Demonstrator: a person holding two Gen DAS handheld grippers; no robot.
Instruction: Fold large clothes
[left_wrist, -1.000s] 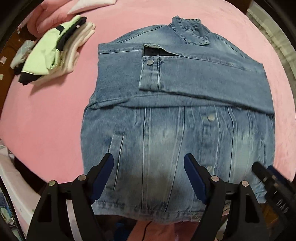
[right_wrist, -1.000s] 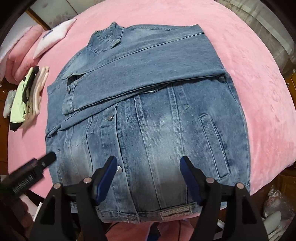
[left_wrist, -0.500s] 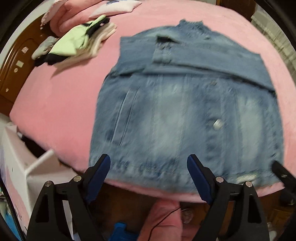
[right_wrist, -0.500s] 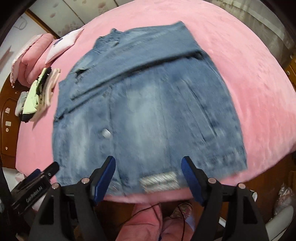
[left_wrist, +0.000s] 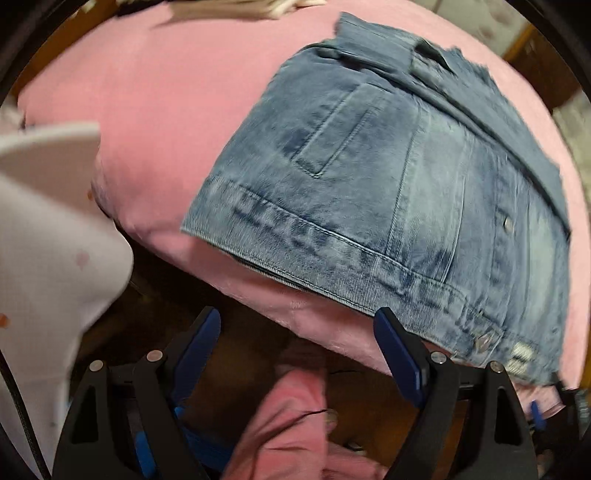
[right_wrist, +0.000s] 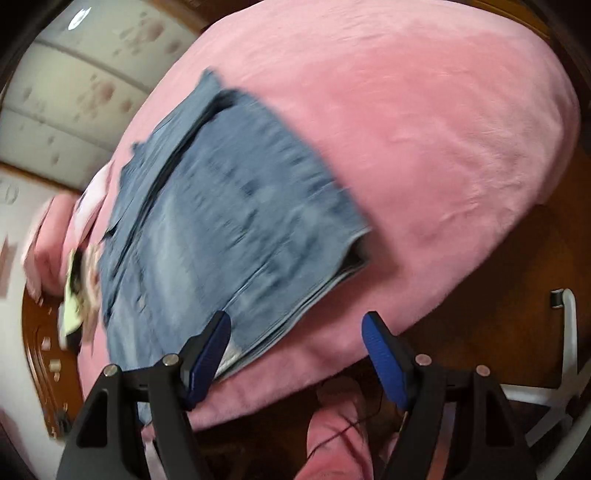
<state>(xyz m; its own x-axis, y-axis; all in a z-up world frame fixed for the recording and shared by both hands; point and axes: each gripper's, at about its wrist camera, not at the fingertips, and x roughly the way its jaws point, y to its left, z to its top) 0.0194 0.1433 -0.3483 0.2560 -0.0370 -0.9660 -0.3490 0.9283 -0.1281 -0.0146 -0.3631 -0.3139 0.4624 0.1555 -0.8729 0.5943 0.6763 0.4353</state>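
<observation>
A blue denim jacket (left_wrist: 406, 192) lies flat on the pink bed (left_wrist: 155, 110), sleeves folded across its chest, its hem near the bed's front edge. It also shows, blurred, in the right wrist view (right_wrist: 229, 221). My left gripper (left_wrist: 299, 350) is open and empty, below and in front of the hem's left part, off the bed edge. My right gripper (right_wrist: 295, 350) is open and empty, just in front of the hem's right corner; its left fingertip (right_wrist: 210, 343) overlaps the hem in the image.
A stack of folded clothes (right_wrist: 77, 295) lies on the bed left of the jacket. A white object (left_wrist: 48, 229) stands at the left, beside the bed. A white chair base (right_wrist: 557, 373) is on the wooden floor at the right. Pink-clad legs (left_wrist: 291, 424) show below.
Both grippers have pulled back from above the jacket to beyond the bed's front edge and swung outward, the left toward the left hem corner, the right toward the right one. Both stayed open.
</observation>
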